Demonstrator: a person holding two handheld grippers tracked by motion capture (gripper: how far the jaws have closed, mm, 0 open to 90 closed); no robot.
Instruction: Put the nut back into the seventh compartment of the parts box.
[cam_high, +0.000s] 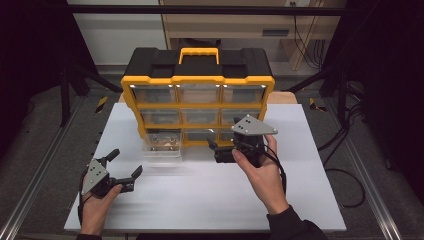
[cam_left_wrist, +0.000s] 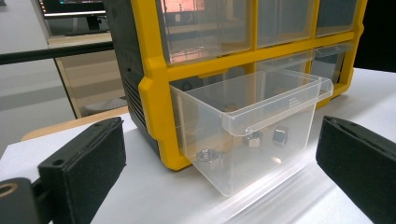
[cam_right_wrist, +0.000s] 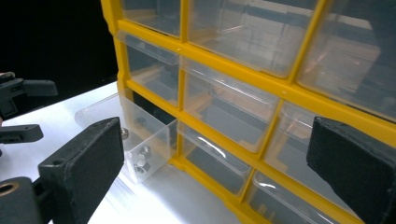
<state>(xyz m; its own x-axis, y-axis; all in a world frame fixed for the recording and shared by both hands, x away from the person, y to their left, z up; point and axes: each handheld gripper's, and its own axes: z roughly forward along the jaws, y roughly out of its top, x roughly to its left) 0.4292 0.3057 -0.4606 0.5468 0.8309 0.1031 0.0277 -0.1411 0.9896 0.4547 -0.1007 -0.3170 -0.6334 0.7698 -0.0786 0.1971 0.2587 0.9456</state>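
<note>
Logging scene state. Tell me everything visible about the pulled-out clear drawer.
The clear drawer is see-through plastic, box-shaped, with a moulded lip handle along its front top edge. It sits in the bottom-left slot of the yellow and black organizer, pulled well out but with its back still in the frame, and its base appears to rest on the white table. A few metal nuts lie on its floor. The left tool is open in front of it, not touching it.

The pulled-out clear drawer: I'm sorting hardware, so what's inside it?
The clear drawer holds a few metal nuts on its floor. Its rear part sits inside the yellow organizer, so anything there can't be made out.
</note>
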